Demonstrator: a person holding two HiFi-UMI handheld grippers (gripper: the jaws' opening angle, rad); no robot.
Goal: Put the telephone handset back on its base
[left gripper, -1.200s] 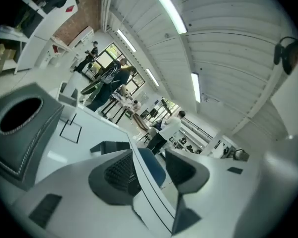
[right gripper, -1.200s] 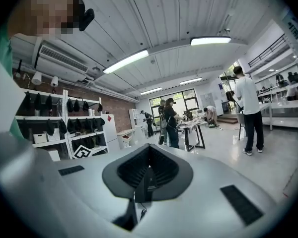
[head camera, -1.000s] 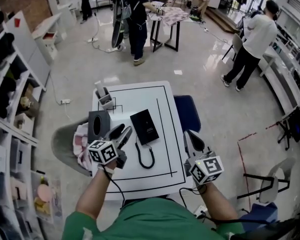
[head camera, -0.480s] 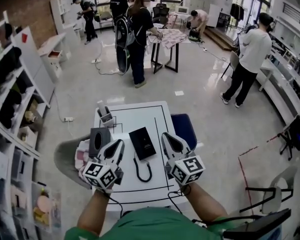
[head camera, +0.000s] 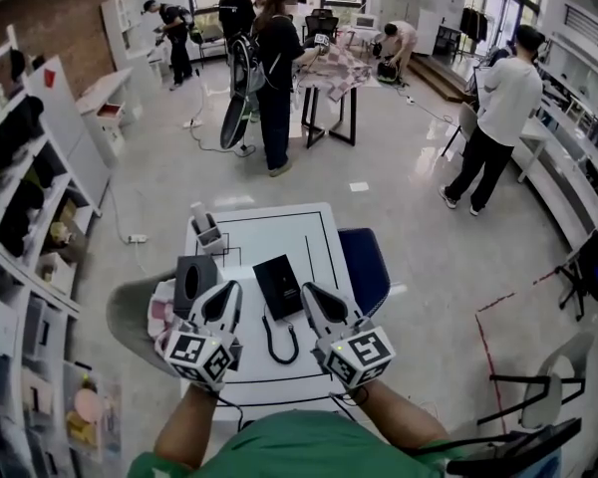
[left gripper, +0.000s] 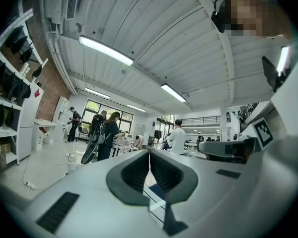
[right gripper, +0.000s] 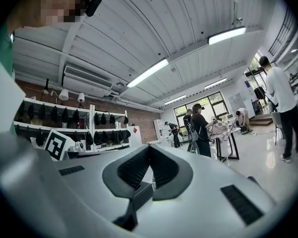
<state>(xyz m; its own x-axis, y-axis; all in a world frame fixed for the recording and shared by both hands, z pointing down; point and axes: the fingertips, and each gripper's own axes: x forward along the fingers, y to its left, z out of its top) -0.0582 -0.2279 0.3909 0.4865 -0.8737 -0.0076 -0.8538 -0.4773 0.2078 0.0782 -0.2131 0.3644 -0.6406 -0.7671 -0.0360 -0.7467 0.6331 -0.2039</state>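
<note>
**Both grippers up and closed, telephone between them**

Since a second ago the left gripper, then spread just beside the telephone, has been closing. Its jaws now meet with nothing between them. The right gripper has come in from the table's 4 o'clock edge toward the middle, jaws pressed together and empty as before. Both sit higher and closer to each other.

Count: two grippers, one telephone, one coiled cord, one grey box, one small holder, one blue chair, and five people across the room.

The telephone lies mid-table as one black block, and its handset cannot be told apart from the base. The cord is at its 6 o'clock, the box at 9 and the holder at 11. The left gripper is at its 8 o'clock and the right at 4.

Both forearms rise from 6 o'clock. The grippers point level, the left leaning toward 1 o'clock and the right toward 11.
</note>
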